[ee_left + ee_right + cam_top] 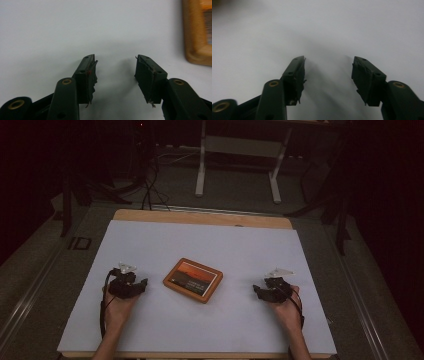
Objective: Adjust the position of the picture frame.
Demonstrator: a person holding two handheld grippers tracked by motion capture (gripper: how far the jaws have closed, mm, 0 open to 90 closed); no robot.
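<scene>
**Framed picture lies slanted between two empty grippers**

A flat rectangular wooden-framed sunset picture [193, 280] lies mid-frame in the high view on the white table sheet [200, 245], its long axis running from upper left to lower right. Its caption is too small to read. In the left gripper view only its corner shows, cut off at the right edge. The left gripper [142, 285] and the right gripper [256, 291] both stand well open, holding nothing.

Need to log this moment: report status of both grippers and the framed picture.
Left gripper open, empty, resting left of frame. Right gripper open, empty, right of it. Wooden-framed sunset picture flat on white table, untouched. Nothing in between.
</scene>
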